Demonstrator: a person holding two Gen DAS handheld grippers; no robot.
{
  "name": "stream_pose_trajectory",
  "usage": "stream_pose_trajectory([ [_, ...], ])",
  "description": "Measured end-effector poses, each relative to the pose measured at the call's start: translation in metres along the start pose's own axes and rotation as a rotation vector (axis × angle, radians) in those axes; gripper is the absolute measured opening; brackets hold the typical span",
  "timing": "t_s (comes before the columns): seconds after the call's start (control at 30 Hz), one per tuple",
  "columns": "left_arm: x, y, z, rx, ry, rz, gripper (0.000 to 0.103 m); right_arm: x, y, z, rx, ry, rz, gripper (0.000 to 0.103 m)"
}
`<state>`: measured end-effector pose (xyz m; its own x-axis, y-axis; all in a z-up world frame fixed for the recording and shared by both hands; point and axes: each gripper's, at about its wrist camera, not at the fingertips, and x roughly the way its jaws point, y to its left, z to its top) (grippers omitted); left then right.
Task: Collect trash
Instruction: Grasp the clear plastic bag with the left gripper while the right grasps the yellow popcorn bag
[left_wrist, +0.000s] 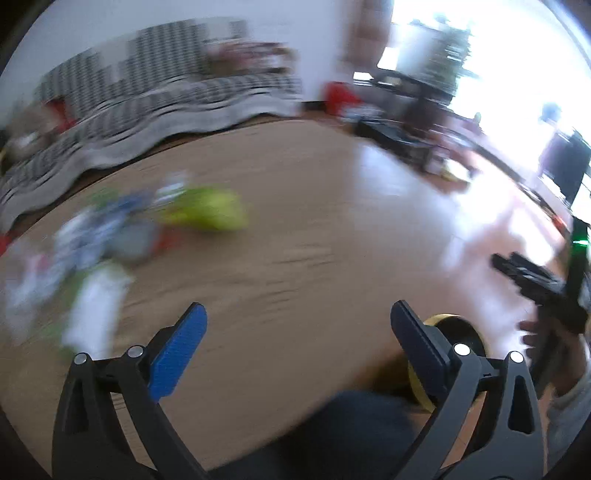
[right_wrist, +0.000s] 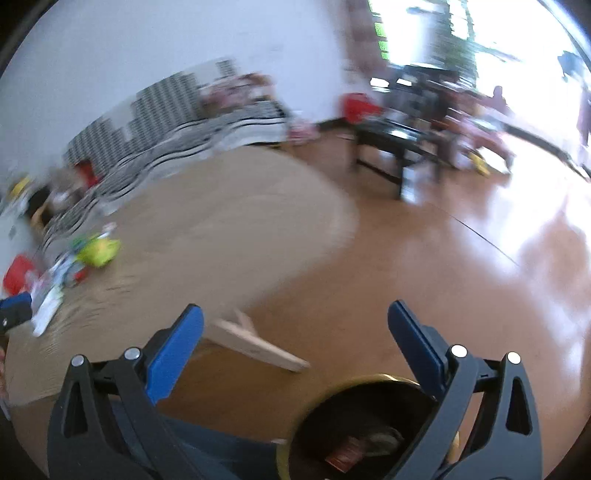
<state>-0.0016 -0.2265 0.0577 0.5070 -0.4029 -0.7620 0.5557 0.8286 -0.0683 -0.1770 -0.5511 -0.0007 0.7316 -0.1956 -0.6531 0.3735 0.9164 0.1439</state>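
Basically both hand-held grippers, left (left_wrist: 298, 321) and right (right_wrist: 295, 325), gape empty, trash pile (left_wrist: 122, 236) at the surface's left edge, bin (right_wrist: 369, 424) below; blur risks mis-grabs.

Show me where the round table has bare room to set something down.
The table is bare across its middle and right, from the trash pile to the edge by the bin. The left side is crowded with wrappers and a yellow-green bag. Both jaws are open and empty.
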Motion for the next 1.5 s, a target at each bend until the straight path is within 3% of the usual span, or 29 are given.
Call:
stream_pose_trajectory([
  [0.17,-0.043,0.144,-0.021,-0.184,-0.020,0.207,0.097,0.029,0.114,0.024,-0.197,0.042,0.097,0.096],
  [0.3,-0.062,0.223,-0.047,-0.259,0.009,0.264,0.097,0.050,0.192,0.020,-0.354,0.129,0.137,0.096],
  [0.43,-0.065,0.291,-0.064,-0.305,0.043,0.306,0.097,0.073,0.249,0.020,-0.506,0.189,0.103,0.096],
  [0.6,-0.050,0.317,-0.056,-0.338,0.067,0.279,0.097,0.109,0.284,0.036,-0.556,0.219,0.104,0.096],
  [0.77,-0.008,0.324,-0.037,-0.324,0.123,0.246,0.097,0.173,0.316,0.049,-0.652,0.286,0.092,0.096],
  [0.97,0.033,0.345,-0.023,-0.335,0.167,0.261,0.097,0.223,0.339,0.053,-0.747,0.332,0.127,0.096],
  [1.07,0.044,0.358,-0.023,-0.374,0.193,0.196,0.096,0.238,0.343,0.057,-0.743,0.360,0.173,0.096],
  [1.1,0.044,0.361,-0.024,-0.388,0.178,0.180,0.092,0.242,0.343,0.060,-0.723,0.383,0.195,0.096],
  [1.13,0.043,0.361,-0.023,-0.372,0.158,0.175,0.081,0.245,0.344,0.063,-0.696,0.403,0.214,0.087],
  [1.17,0.044,0.360,-0.021,-0.350,0.151,0.192,0.046,0.249,0.341,0.069,-0.641,0.430,0.244,0.079],
  [1.2,0.044,0.359,-0.020,-0.335,0.156,0.209,0.023,0.250,0.340,0.073,-0.614,0.435,0.251,0.066],
  [1.23,0.043,0.361,-0.020,-0.356,0.153,0.180,0.020,0.251,0.341,0.077,-0.610,0.427,0.242,0.053],
  [1.3,0.042,0.361,-0.022,-0.373,0.145,0.174,0.006,0.252,0.340,0.079,-0.593,0.431,0.247,0.052],
  [1.37,0.039,0.355,-0.023,-0.356,0.130,0.209,0.004,0.251,0.339,0.080,-0.580,0.427,0.244,0.051],
  [1.5,0.032,0.341,-0.026,-0.342,0.131,0.190,0.004,0.241,0.334,0.082,-0.553,0.416,0.234,0.050],
])
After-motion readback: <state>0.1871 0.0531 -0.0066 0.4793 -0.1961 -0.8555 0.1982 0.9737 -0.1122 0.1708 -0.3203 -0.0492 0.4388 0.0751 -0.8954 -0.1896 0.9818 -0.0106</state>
